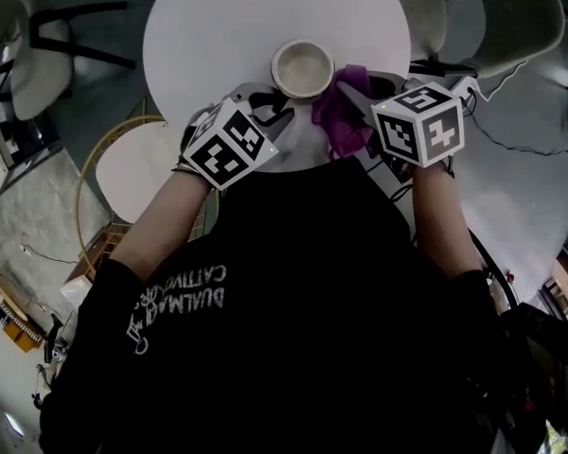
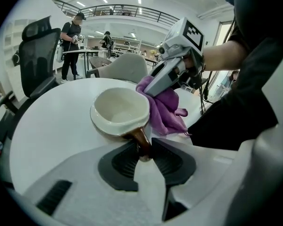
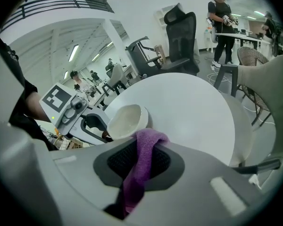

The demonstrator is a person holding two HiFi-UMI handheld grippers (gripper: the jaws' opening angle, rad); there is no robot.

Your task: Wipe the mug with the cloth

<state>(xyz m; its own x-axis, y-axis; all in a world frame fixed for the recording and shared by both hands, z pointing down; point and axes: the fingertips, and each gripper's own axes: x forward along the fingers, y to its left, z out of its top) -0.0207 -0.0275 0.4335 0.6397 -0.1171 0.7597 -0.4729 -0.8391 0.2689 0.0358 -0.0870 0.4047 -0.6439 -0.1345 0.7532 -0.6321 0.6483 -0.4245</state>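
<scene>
Open tabletop (image 1: 218, 36) beyond the mug (image 1: 303, 67); chairs (image 1: 516, 12) alongside.

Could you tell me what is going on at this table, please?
A person is working with a handheld gripper in each hand. The left gripper is shut on the brown handle of a cream mug on the round white table. The right gripper is shut on a purple cloth and holds it against the mug's side, so the wiping looks under way.

A round white table (image 1: 199, 36) stood beside a pale shell chair (image 1: 516, 17), with a black office chair (image 3: 181, 34) and a standing person (image 2: 70, 39) farther off.
</scene>
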